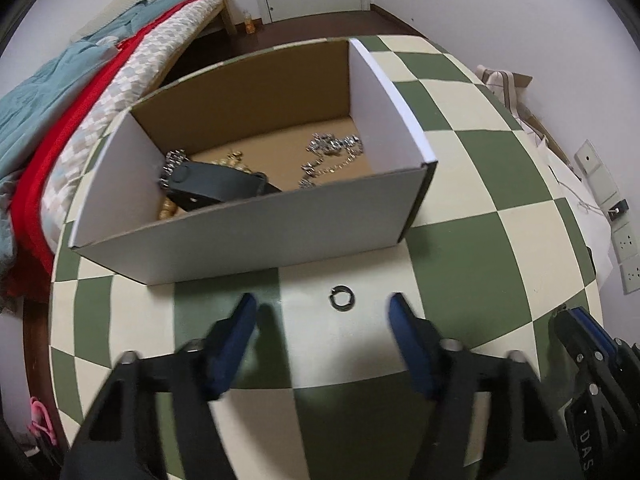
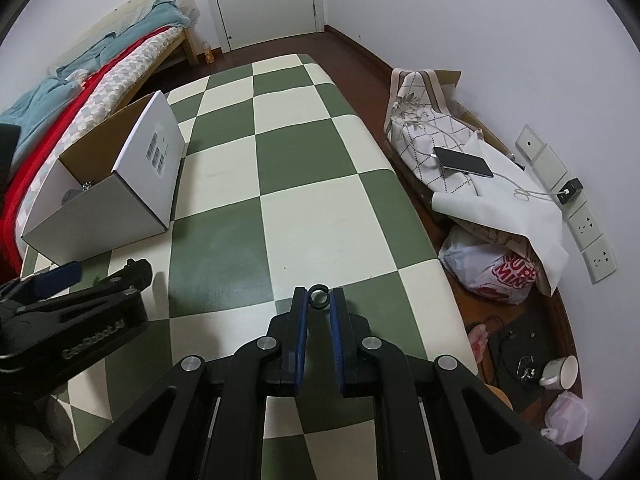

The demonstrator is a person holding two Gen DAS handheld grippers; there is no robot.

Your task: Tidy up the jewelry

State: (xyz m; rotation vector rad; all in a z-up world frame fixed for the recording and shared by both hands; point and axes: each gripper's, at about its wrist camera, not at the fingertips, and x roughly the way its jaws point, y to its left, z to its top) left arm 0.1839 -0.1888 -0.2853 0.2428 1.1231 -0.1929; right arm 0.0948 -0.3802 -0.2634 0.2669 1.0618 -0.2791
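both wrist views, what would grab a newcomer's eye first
The green-and-cream checkered table fills both views. On its left stands an open white cardboard box holding silver chain jewelry. The right gripper pinches one small dark ring; another lies before the open left gripper.

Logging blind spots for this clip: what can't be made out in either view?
- Left wrist view: the gold jewelry in the cardboard box is mostly hidden by a black strap and the front wall.
- Right wrist view: the box's contents are almost all hidden behind its walls.
- Left wrist view: the right claw is cut off by the edge, so the ring it holds is unseen there.
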